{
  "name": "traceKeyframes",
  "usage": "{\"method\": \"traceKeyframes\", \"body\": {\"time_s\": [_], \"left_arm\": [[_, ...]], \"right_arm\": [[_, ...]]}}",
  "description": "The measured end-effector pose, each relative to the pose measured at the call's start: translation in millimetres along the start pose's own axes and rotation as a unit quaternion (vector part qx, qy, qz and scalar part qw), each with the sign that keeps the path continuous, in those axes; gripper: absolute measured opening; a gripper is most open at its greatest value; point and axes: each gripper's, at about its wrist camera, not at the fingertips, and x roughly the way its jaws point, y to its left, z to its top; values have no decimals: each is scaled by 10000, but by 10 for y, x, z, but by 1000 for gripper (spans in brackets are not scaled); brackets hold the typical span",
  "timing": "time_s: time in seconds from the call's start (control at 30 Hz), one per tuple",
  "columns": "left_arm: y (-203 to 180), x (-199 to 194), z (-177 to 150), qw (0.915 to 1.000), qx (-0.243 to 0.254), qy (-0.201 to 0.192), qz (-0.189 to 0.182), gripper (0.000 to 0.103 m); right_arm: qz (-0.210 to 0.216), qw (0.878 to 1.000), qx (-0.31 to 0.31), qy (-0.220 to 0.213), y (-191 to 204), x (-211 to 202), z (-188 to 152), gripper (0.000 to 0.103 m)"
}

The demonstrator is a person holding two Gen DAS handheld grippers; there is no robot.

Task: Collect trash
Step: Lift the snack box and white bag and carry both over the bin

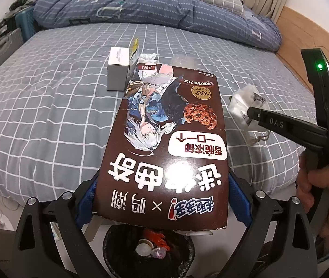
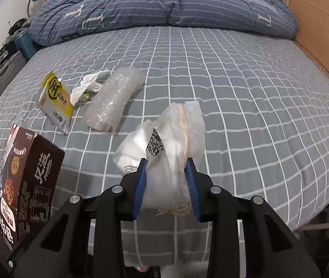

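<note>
your left gripper clamps the brown cookie box, held above the trash bin just under its near end. beyond it on the bed, a white box. your right gripper pinches a white crumpled bag; ahead-left lie a yellow packet, tissue and bubble wrap.

- The left gripper, black-framed with blue finger pads, is clamped on the sides of a brown printed cardboard biscuit box.
- The right gripper, of the same build, pinches a crumpled white plastic bag; a bare hand grips its handle.
</note>
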Motion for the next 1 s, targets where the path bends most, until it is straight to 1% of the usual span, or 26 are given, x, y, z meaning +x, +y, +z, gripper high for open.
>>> {"method": "traceKeyframes", "body": {"time_s": [0.27, 0.5, 0.77, 1.0], "left_arm": [[33, -206, -29, 10000, 22, -87, 32, 90], [70, -410, -71, 9998, -6, -188, 26, 90], [113, -571, -189, 9997, -23, -260, 12, 90], [152, -723, -298, 9995, -30, -312, 78, 90]], "right_arm": [[-2, 10000, 69, -26, 26, -221, -131, 32], [4, 9999, 9, -117, 83, -428, -245, 32], [60, 9997, -24, -248, 126, -676, -399, 32], [93, 9992, -85, -373, 204, -883, -573, 32]]}}
